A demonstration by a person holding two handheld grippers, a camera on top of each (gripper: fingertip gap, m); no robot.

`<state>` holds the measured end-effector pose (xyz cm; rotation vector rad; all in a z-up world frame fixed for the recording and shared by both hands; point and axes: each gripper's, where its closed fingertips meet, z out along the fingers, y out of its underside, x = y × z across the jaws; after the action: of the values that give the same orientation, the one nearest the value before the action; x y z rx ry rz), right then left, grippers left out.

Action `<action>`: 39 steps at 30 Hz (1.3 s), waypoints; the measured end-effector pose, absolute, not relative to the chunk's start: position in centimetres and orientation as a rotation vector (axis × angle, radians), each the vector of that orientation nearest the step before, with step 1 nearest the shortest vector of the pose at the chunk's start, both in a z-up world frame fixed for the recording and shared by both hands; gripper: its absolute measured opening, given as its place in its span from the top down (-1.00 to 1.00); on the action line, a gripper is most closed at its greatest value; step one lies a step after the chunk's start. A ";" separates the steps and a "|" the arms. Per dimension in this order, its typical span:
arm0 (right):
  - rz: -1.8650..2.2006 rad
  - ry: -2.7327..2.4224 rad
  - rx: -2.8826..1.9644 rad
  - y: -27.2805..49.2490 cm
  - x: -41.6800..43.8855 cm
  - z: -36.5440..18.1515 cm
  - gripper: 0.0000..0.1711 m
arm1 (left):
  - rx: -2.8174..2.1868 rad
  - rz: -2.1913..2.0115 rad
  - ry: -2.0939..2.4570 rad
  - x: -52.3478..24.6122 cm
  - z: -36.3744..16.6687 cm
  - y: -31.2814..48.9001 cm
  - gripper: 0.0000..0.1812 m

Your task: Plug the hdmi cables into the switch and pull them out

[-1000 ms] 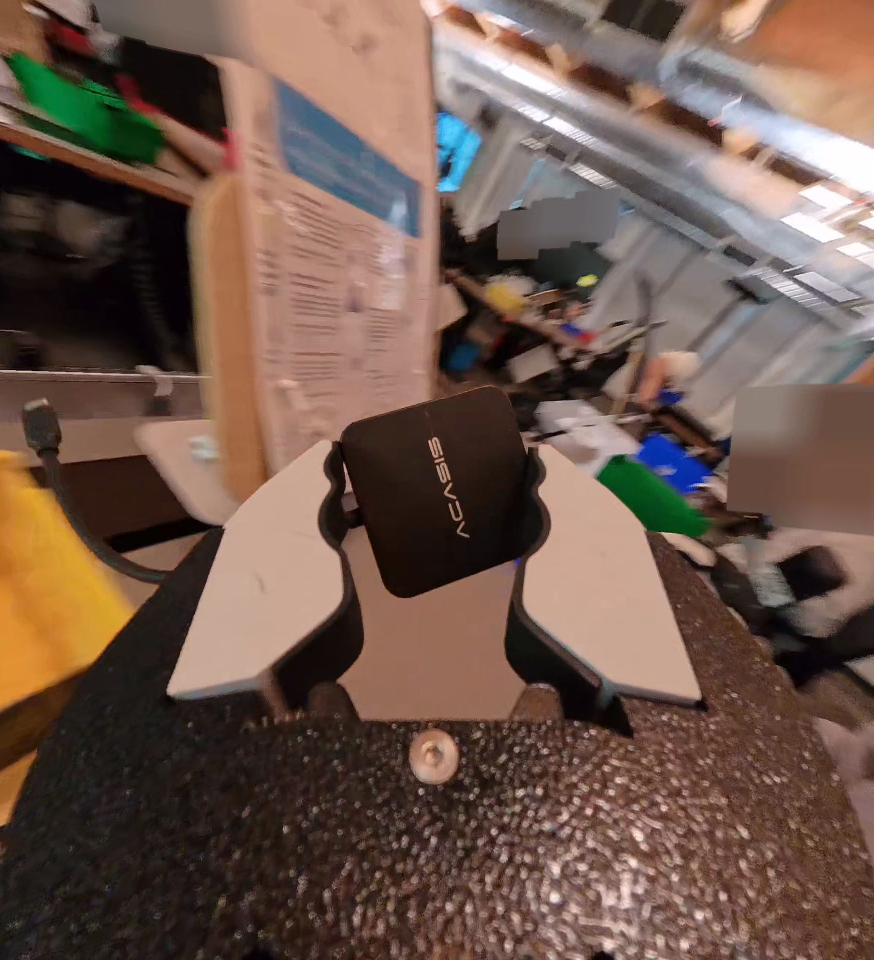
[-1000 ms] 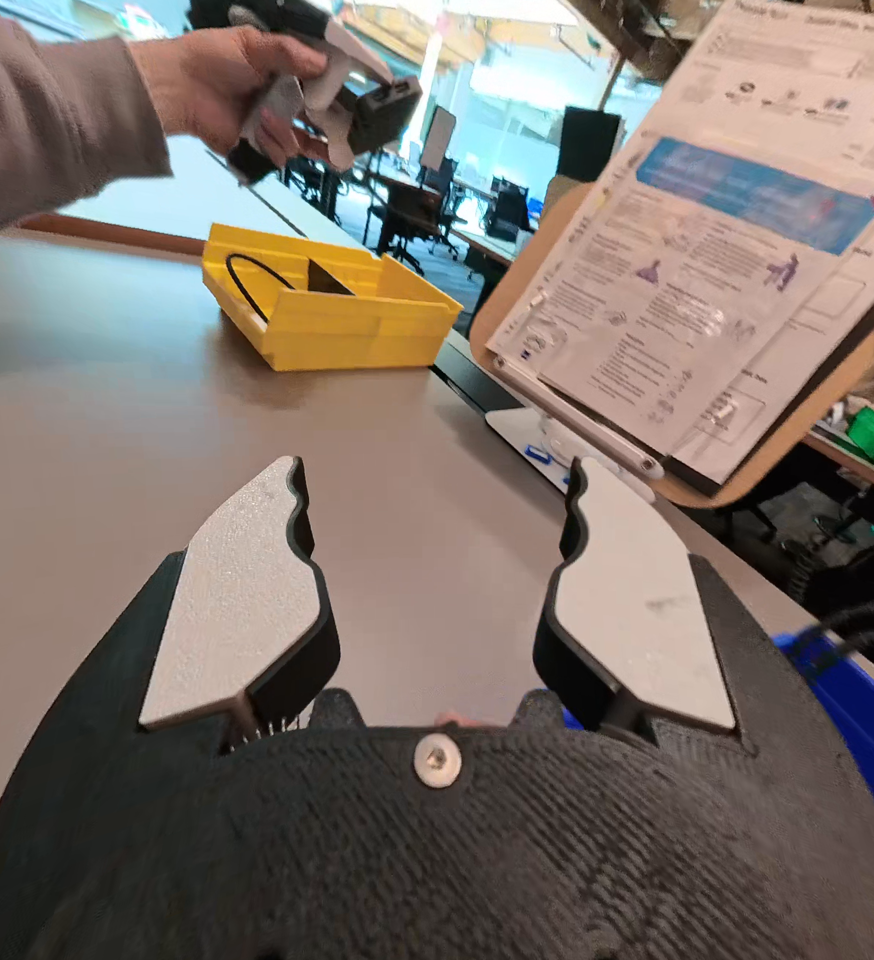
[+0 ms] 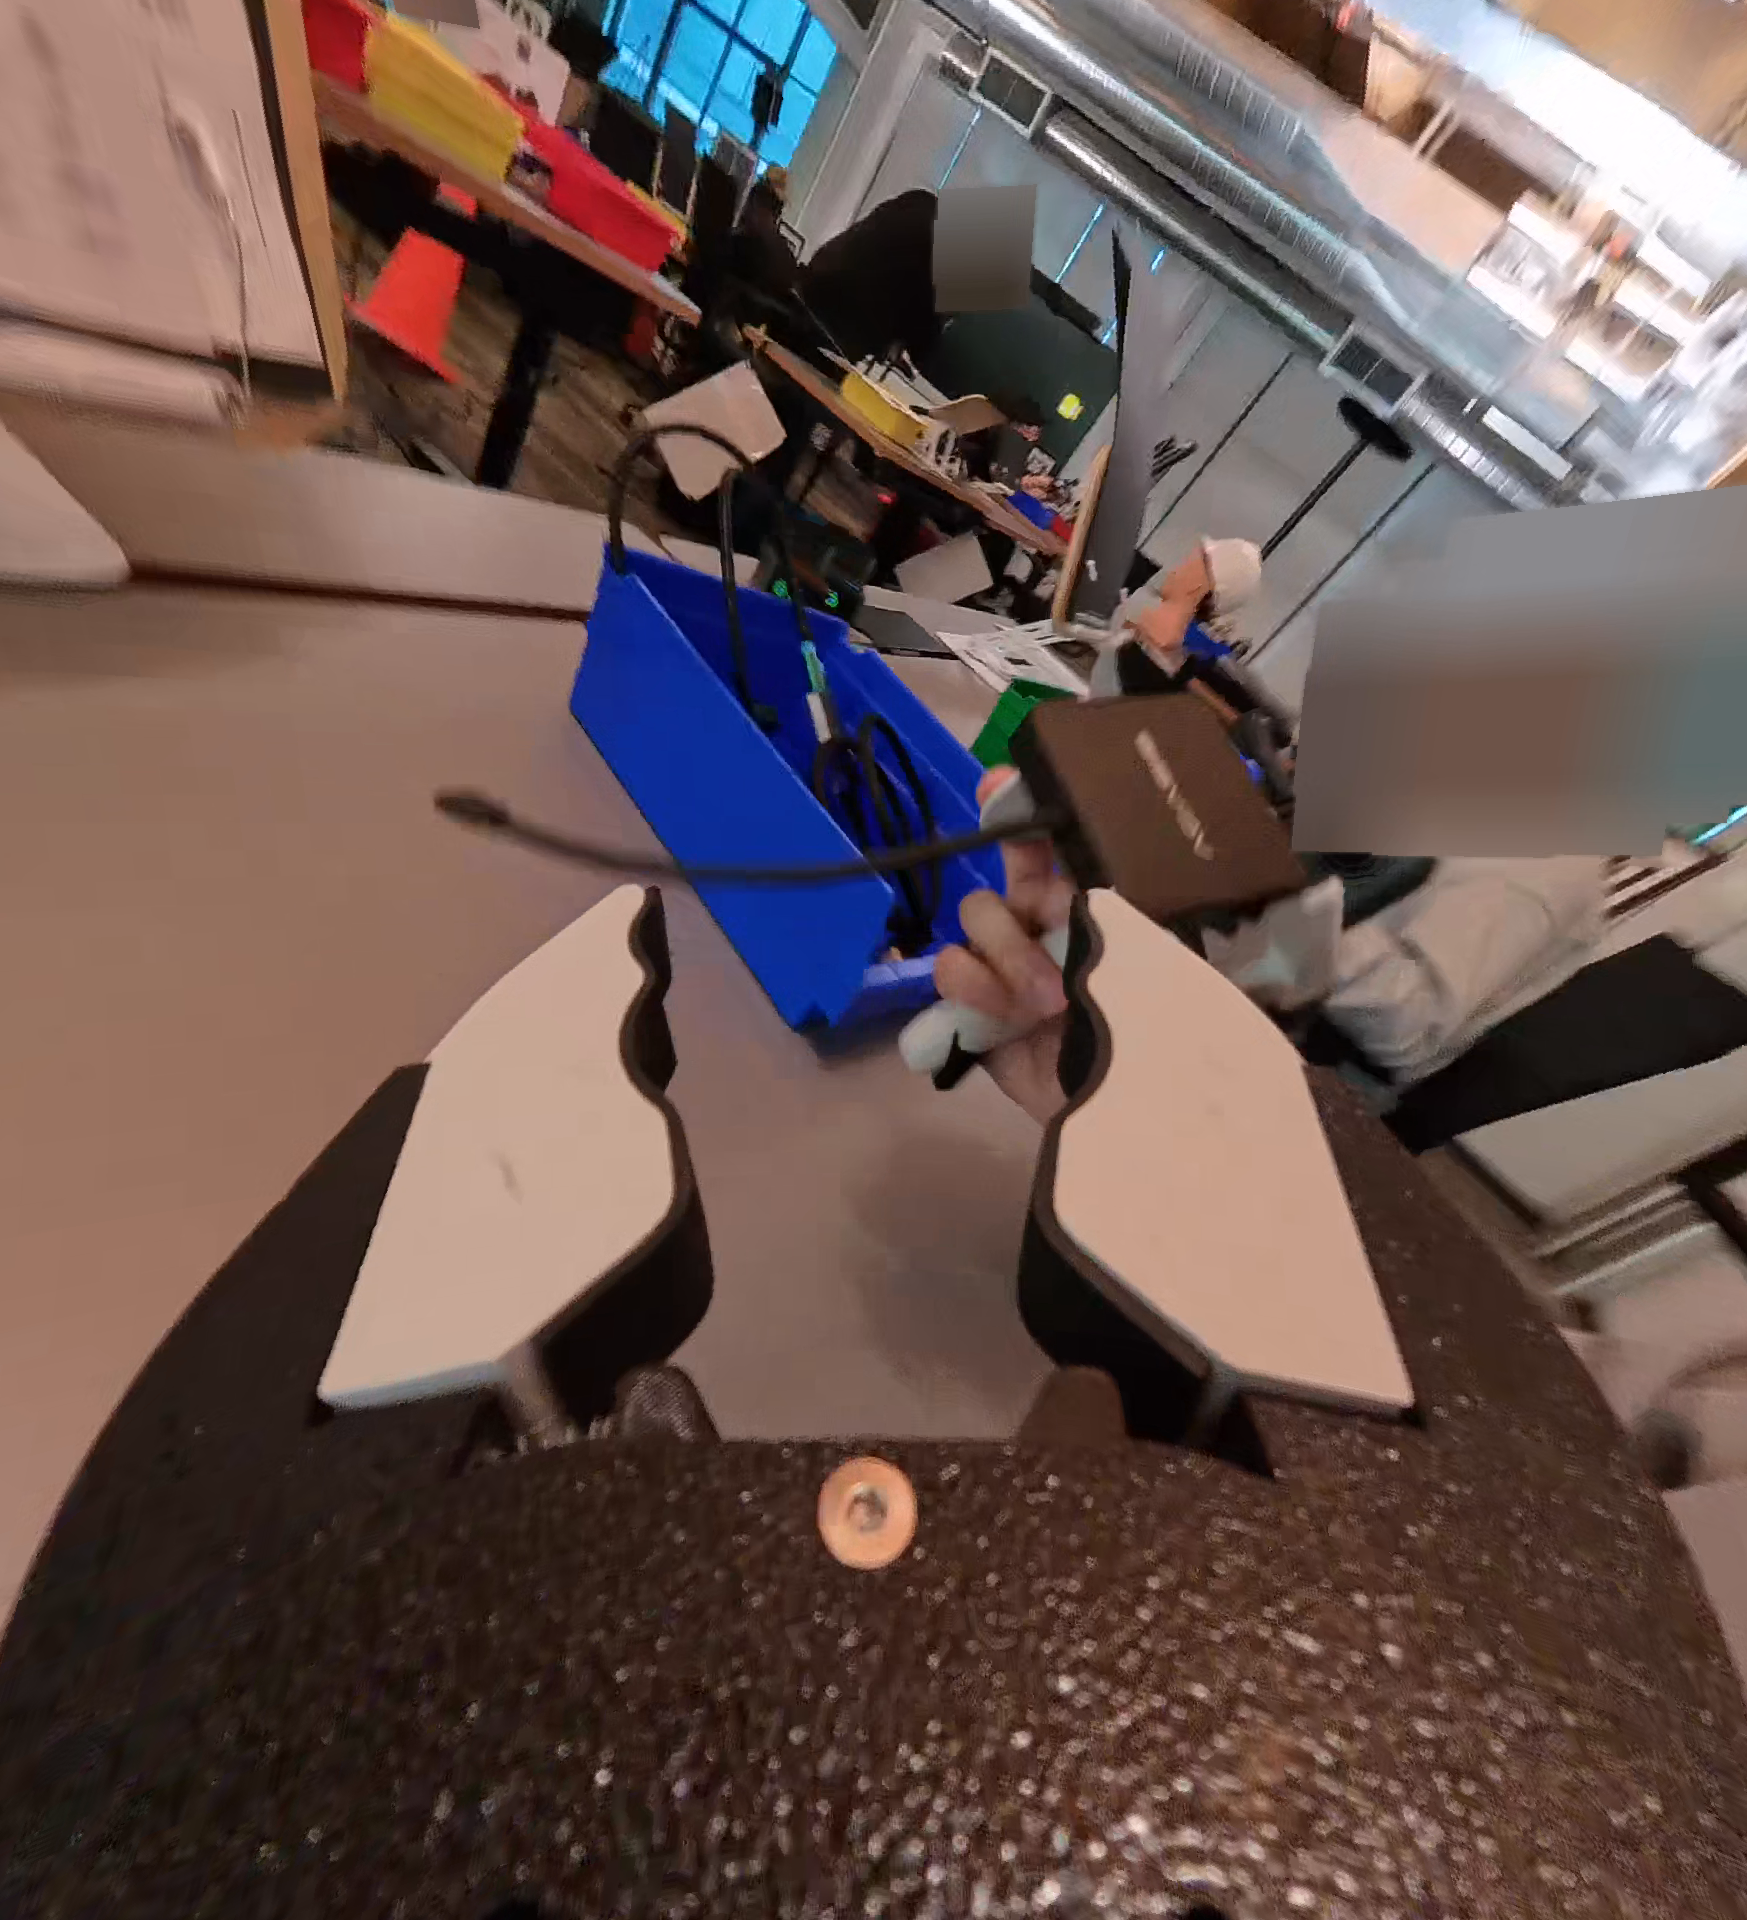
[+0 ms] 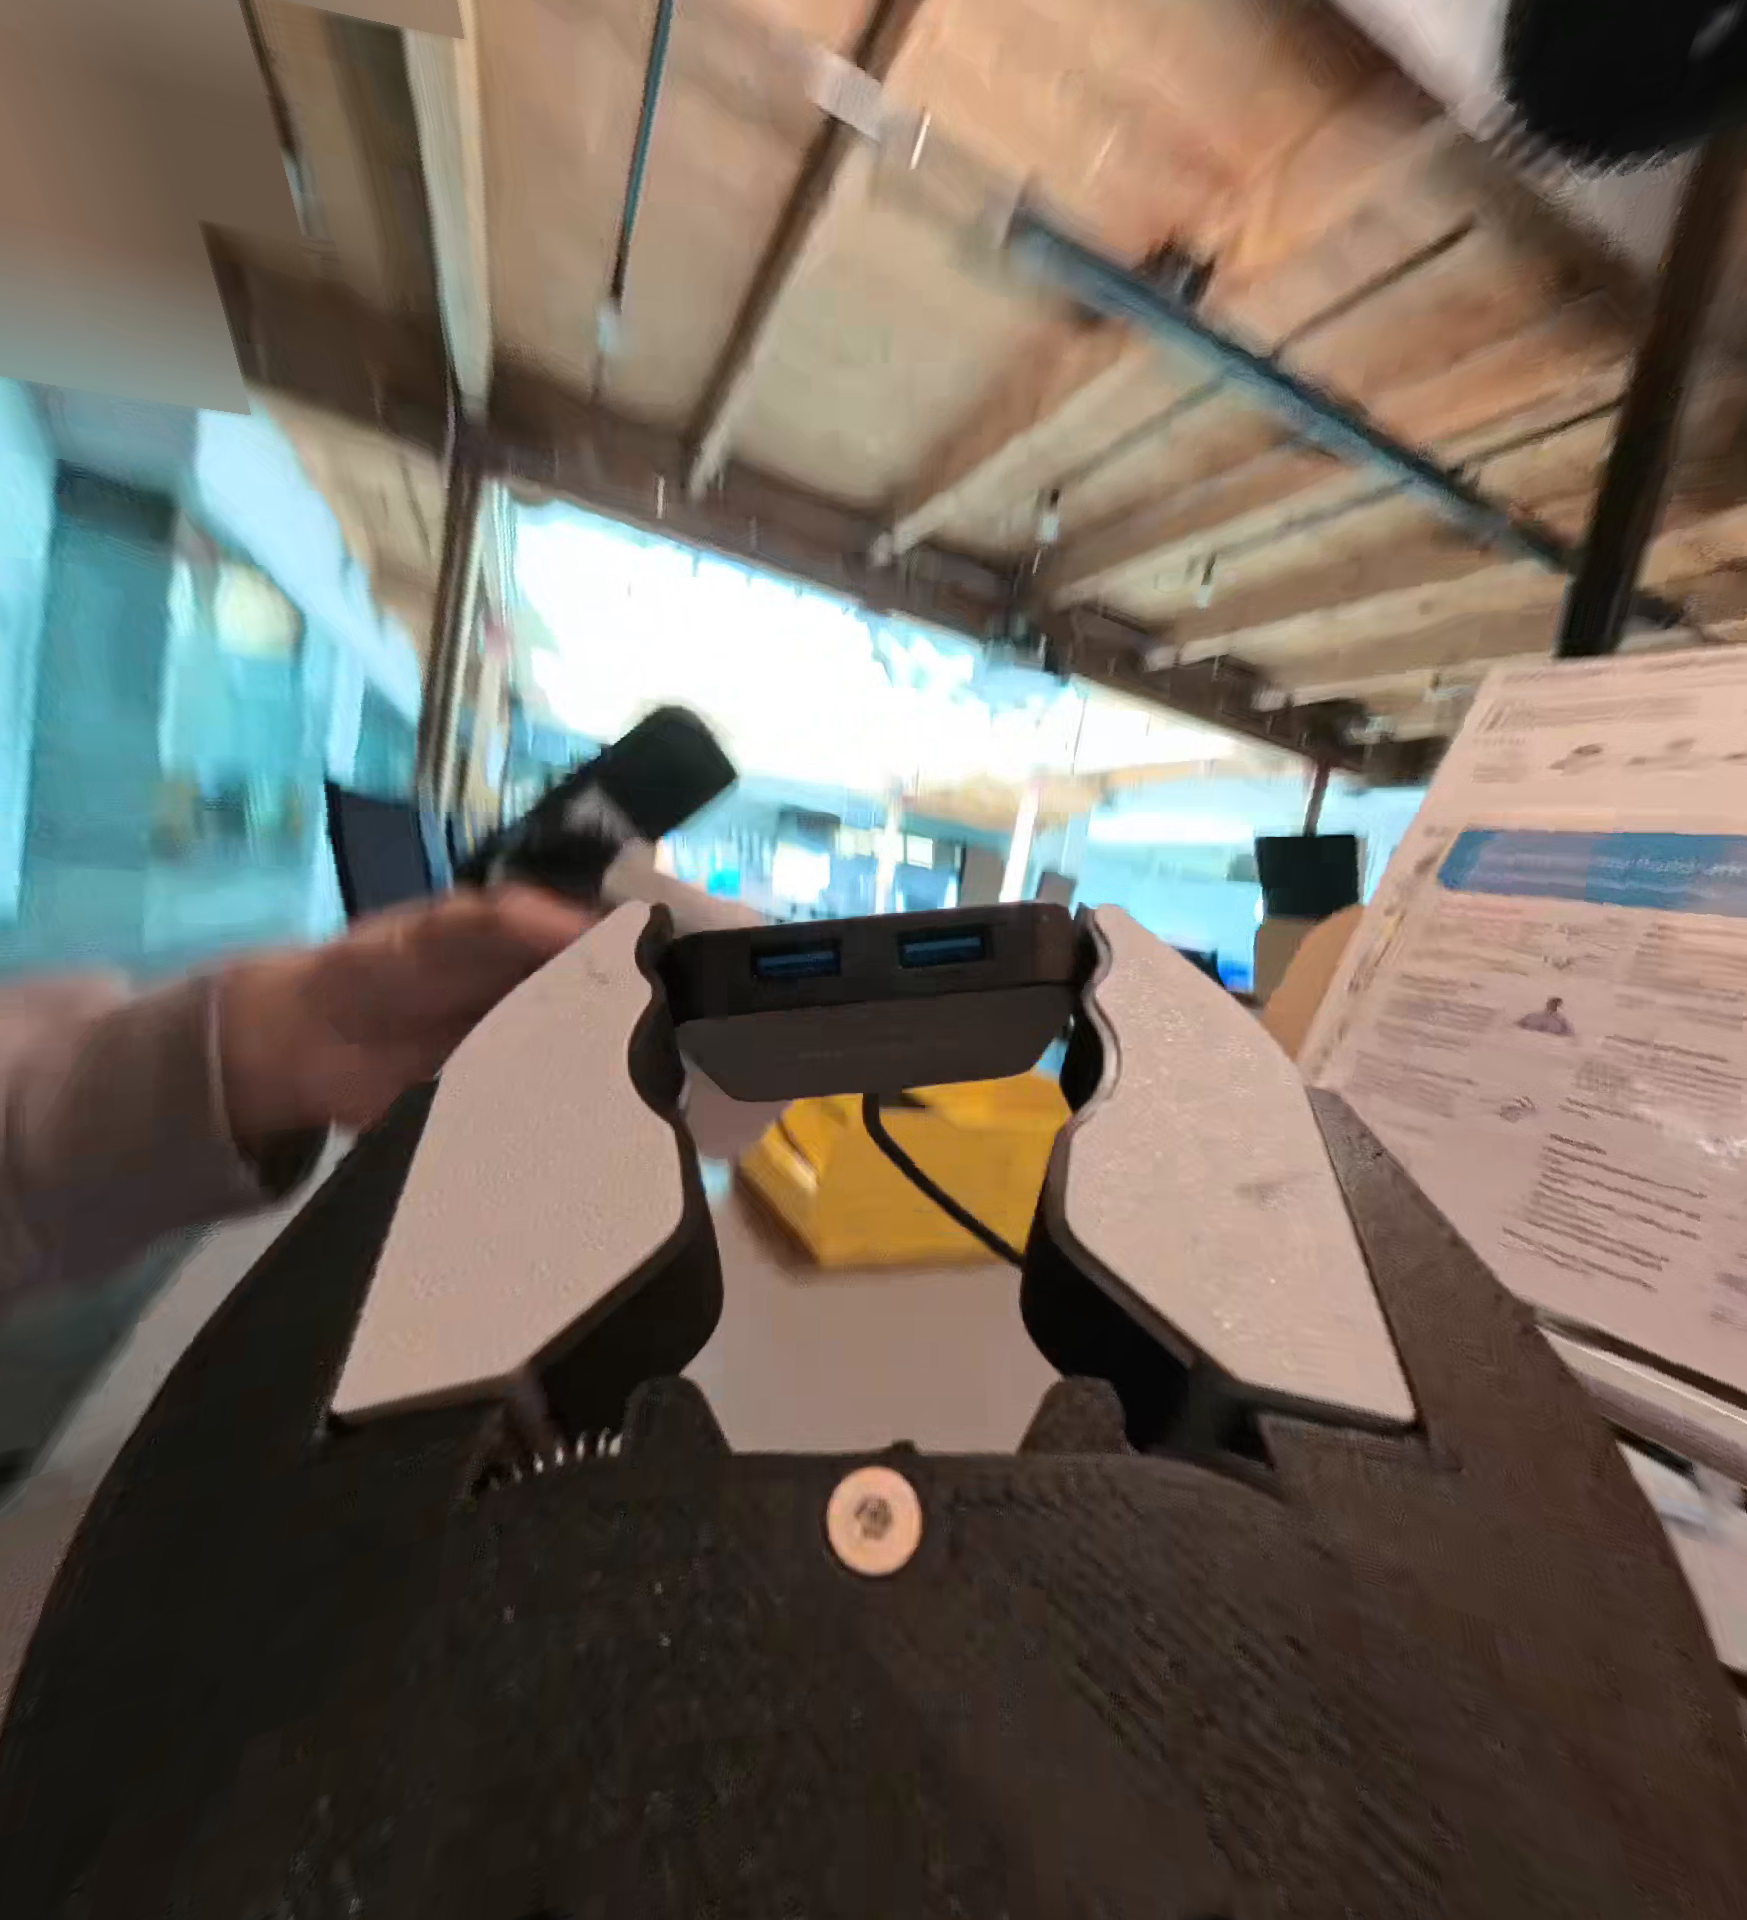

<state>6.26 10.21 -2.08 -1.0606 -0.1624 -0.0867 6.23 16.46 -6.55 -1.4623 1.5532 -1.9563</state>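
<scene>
Gripped tight in the jaws of the right gripper (image 4: 869, 925): the switch (image 4: 864, 1023), a small flat black box, pinched by its two narrow sides and held up in the air above the counter (image 3: 173, 831). On its front edge, two blue ports (image 4: 796, 961), facing away from the camera. Hanging from the box, one short tail cord (image 3: 744, 868), loose at its far end. Over in the blue bin (image 3: 703, 769) on the counter, in a dark tangle: the hdmi cables (image 3: 884, 790), not yet plugged in. Wide apart and holding nothing: the jaws of the left gripper (image 3: 864, 914), up above the counter and pointed toward the blue bin. Farther back, a yellow bin (image 4: 910, 1195). Probably light and hard, that little box, with smooth sides, so likely to slip or twist when pushed on. Best held just as now, by the sides, with the port edges left free. Probably soft and bendy, those cables, so no good to grab in the middle. Better to pinch one by the hard plug at its end, keep it straight, and push gently. Cannot tell from here which edge has the right holes.
</scene>
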 end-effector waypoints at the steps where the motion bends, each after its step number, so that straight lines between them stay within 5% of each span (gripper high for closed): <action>1: -0.046 -0.117 -0.976 9.1 6.8 -1.3 0.15 | -1.525 -2.015 1.536 5.8 -7.2 16.2 0.20; 6: 0.166 -0.045 -0.777 7.2 7.4 -0.5 0.15 | -1.650 -2.702 1.396 3.8 -7.2 10.6 0.30; 11: 0.323 0.020 -0.695 7.0 7.1 -0.8 0.15 | -1.578 -2.917 1.411 3.6 -5.7 6.5 0.33; 20: 0.408 0.075 -0.670 6.9 7.6 -1.4 0.16 | -1.598 -2.953 1.271 4.7 -4.2 6.8 0.77; 39: 0.011 -0.007 -1.047 9.8 8.3 -3.4 0.18 | -1.447 -2.551 1.338 5.4 -5.1 10.2 0.82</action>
<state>8.32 9.84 -3.42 -1.0467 -0.0065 0.0109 5.44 10.25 -5.07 -1.4472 1.3375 -2.5511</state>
